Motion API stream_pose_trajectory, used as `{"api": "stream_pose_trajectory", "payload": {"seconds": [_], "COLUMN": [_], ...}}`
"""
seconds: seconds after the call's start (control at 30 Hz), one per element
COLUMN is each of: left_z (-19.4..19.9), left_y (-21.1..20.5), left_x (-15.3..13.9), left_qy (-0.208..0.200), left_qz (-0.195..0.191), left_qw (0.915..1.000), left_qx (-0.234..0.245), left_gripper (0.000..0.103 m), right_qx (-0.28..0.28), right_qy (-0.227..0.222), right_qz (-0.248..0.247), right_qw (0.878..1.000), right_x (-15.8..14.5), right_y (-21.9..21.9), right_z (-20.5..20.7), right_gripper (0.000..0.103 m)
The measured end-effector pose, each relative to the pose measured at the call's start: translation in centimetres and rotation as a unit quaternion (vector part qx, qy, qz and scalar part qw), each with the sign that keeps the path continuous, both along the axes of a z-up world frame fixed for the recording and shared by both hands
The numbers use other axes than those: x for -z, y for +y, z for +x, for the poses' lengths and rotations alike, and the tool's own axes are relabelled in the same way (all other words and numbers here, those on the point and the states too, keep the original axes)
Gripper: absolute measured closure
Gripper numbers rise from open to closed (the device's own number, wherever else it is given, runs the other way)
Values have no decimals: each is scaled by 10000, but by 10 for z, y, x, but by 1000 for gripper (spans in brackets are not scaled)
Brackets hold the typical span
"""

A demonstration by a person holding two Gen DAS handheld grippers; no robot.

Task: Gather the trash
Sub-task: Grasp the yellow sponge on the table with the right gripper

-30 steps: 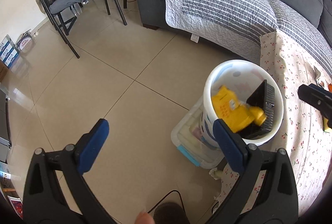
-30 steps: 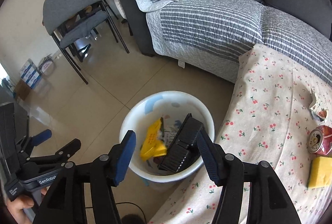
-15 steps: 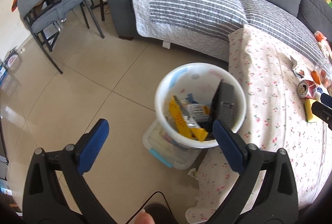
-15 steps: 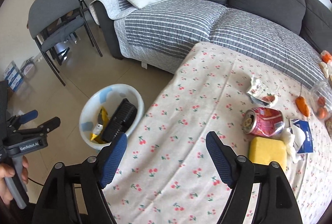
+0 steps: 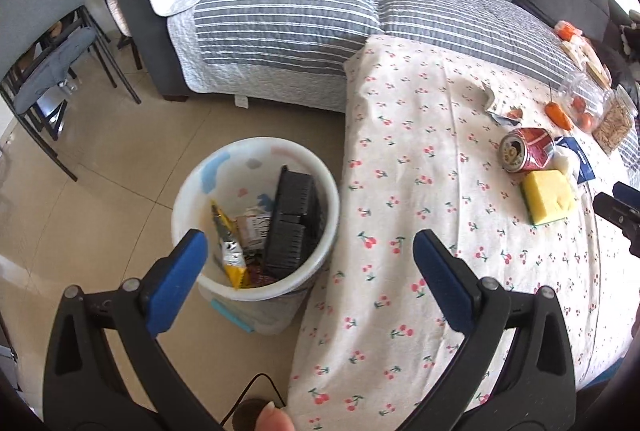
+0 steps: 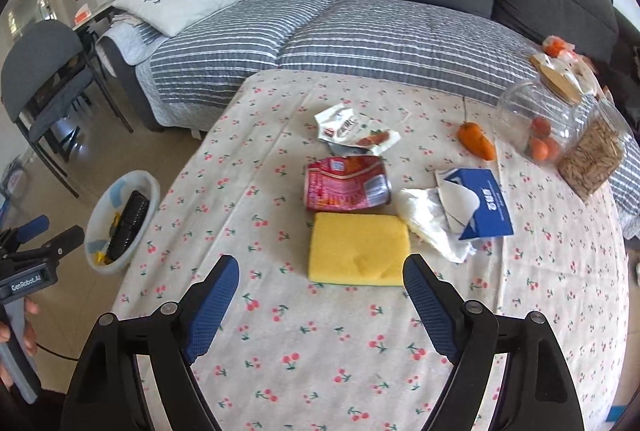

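Note:
My right gripper (image 6: 322, 271) hovers over the cherry-print table (image 6: 280, 351), jaws opening, nothing gripped. Just ahead of its tips lies a yellow sponge (image 6: 358, 249), with a crushed red can (image 6: 346, 189) and a torn wrapper (image 6: 354, 131) beyond it. A crumpled tissue (image 6: 428, 219) and a blue tissue pack (image 6: 484, 207) lie to the right. My left gripper (image 5: 308, 251) is open and empty above the table's left edge. Beside it on the floor stands the white bin (image 5: 256, 147), holding a black tray (image 5: 294, 223) and a yellow wrapper (image 5: 230, 251).
An orange pepper (image 6: 476, 141), a glass jar of fruit (image 6: 536, 119) and a jar of seeds (image 6: 592, 155) stand at the table's far right. A striped grey sofa (image 6: 360, 39) runs behind the table. A grey chair (image 5: 36, 31) stands left on the tiled floor. A plastic box (image 5: 256, 319) sits under the bin.
My right gripper swung from above the bin to over the table and its jaws widened. The left gripper moved right too, so the bin slid left in its view.

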State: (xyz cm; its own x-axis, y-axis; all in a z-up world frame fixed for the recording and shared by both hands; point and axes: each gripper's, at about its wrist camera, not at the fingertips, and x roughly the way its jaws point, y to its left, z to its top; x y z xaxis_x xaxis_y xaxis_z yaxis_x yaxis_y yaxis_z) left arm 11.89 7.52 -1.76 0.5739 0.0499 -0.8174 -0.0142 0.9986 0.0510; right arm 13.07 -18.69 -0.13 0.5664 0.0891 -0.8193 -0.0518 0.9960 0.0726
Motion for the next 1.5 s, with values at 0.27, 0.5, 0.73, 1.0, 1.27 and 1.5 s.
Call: {"api": "stream_pose_trajectory", "payload": {"seconds": [0.27,0.5,0.73,1.0,1.27,1.5], "left_z": [24,39,44,46,44,53], "left_y": [-70,-94,-92,-79,-88,-123], "left_x": [8,21,25,25,18,22], "left_qy": [323,520,500,516,457,623], "left_qz": [-196,-230,110,142,-334,-700], "left_qw": [9982,9968,9969,9968,9956,9897], "left_qx": [475,555,594,601,745,1078], "left_gripper": [1,1,1,1,1,1], "right_qx": [481,402,207,153,63,293], "right_qy": [332,586,796,954,977,612], "right_qz": [-122,100,308,94,338,616], "right_qw": [9982,9974,9961,9953,9946,9958], "right_x": [23,41,59,79,70,38], "right_y": [-58,-58,-31,-8,-22,-75], "right_z": [6,19,39,57,44,8], "right_gripper": [17,17,17,17,35,36]}}
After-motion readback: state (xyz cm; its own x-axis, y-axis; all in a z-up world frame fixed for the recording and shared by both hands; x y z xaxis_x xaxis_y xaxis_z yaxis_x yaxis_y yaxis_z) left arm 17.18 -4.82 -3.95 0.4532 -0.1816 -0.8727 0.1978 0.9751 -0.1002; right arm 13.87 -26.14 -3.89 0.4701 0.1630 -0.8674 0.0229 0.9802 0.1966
